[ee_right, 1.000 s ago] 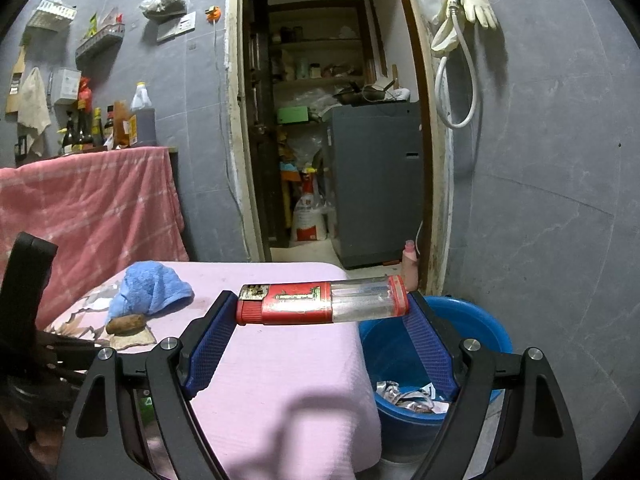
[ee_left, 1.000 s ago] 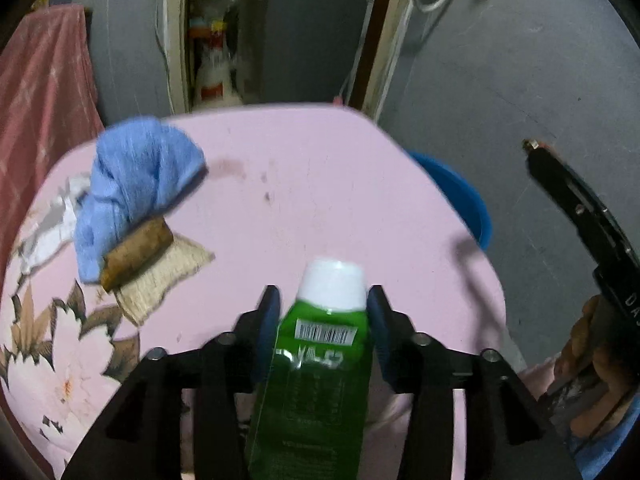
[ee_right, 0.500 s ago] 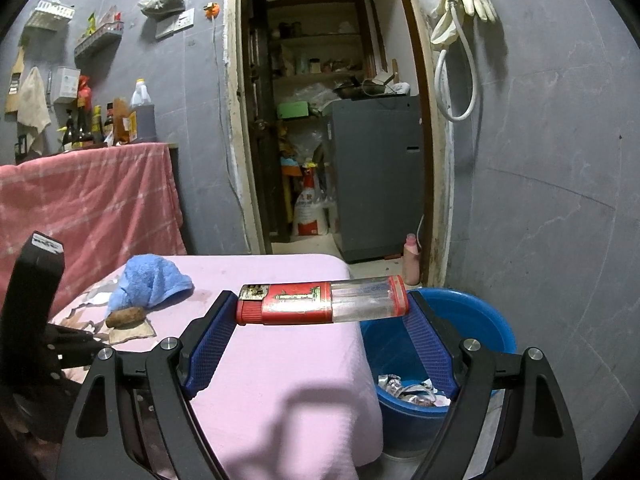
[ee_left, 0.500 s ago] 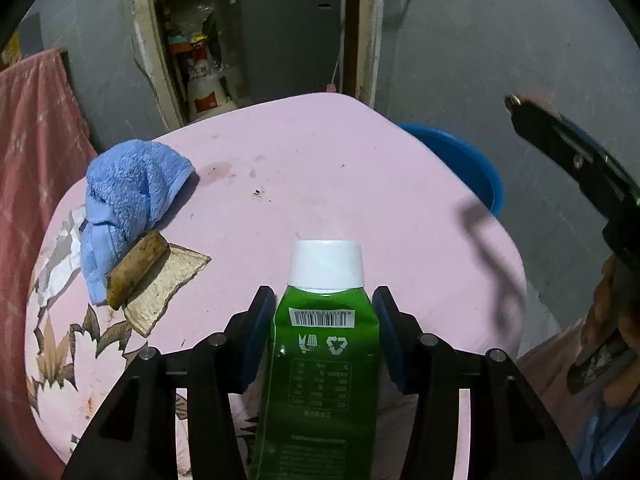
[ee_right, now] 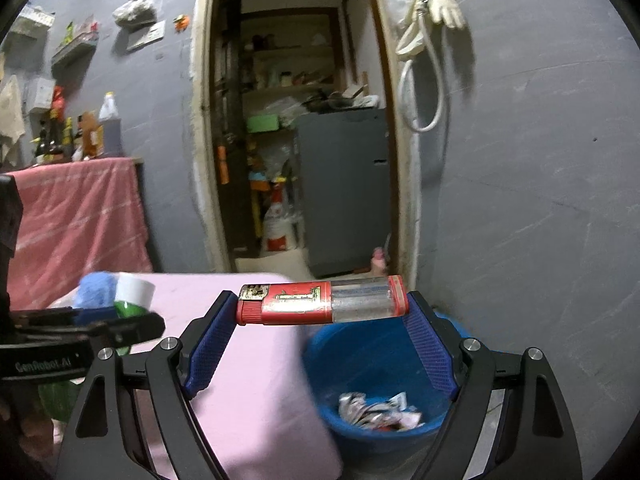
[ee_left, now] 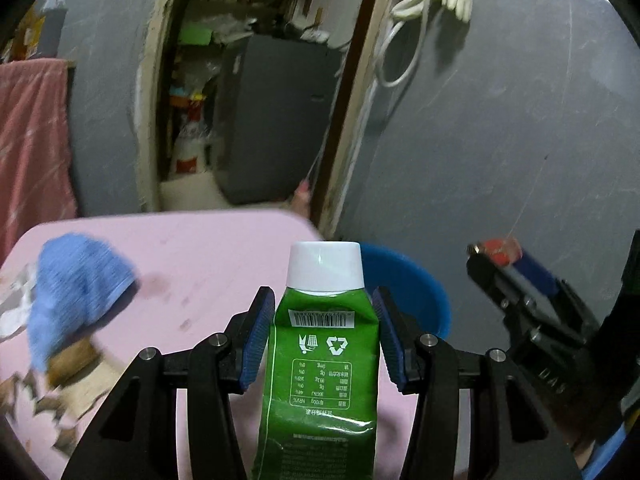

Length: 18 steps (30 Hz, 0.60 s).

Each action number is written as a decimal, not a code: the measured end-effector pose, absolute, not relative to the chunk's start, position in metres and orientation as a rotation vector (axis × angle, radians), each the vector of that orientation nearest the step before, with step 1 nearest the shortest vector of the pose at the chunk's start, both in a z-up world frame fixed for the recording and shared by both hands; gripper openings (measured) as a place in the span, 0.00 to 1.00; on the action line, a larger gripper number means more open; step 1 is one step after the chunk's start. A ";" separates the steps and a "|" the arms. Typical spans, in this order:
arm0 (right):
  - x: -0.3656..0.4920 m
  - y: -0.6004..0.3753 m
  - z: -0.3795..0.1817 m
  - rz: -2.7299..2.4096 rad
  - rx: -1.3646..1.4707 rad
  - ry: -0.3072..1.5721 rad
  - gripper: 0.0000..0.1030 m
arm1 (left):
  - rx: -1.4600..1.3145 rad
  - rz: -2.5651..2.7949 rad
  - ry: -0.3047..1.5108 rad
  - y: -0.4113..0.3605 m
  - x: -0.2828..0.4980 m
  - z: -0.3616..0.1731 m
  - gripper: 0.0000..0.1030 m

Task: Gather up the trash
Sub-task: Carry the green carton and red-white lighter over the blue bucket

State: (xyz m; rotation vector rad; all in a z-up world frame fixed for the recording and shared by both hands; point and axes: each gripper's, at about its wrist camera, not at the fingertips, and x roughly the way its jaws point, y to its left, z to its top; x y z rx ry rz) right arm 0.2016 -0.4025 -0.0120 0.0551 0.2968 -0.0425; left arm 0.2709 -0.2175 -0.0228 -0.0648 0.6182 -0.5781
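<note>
My left gripper (ee_left: 324,316) is shut on a green tube with a white cap (ee_left: 320,356), held above the pink table (ee_left: 208,248) and pointing toward the blue bucket (ee_left: 408,292). My right gripper (ee_right: 320,320) is shut on a red and clear lighter (ee_right: 320,305), held crosswise above the blue bucket (ee_right: 360,360), which holds crumpled wrappers (ee_right: 376,410). The left gripper and tube cap (ee_right: 134,290) show at the left of the right wrist view. The right gripper with the lighter (ee_left: 500,248) shows at the right of the left wrist view.
A blue cloth (ee_left: 76,284), a brown roll (ee_left: 72,360) and torn paper scraps (ee_left: 48,404) lie on the table's left side. A doorway (ee_right: 296,140) with a grey cabinet is behind. A pink cloth (ee_right: 76,216) covers a counter at left. A hose and glove (ee_right: 432,24) hang on the wall.
My left gripper has tilted up and swung right with the tube, toward the bucket. My right gripper has moved slightly closer over the bucket, still holding the lighter.
</note>
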 end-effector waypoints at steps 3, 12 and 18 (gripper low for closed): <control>0.209 -0.423 -0.006 -0.086 0.045 0.264 0.81 | -0.090 -0.614 0.584 -0.239 0.283 -0.010 0.43; 0.237 -0.489 -0.006 -0.176 0.051 0.227 0.81 | -0.137 -0.674 0.555 -0.309 0.324 0.000 0.43; 0.262 -0.524 -0.025 -0.163 0.097 0.316 0.81 | -0.146 -0.656 0.593 -0.343 0.351 -0.011 0.43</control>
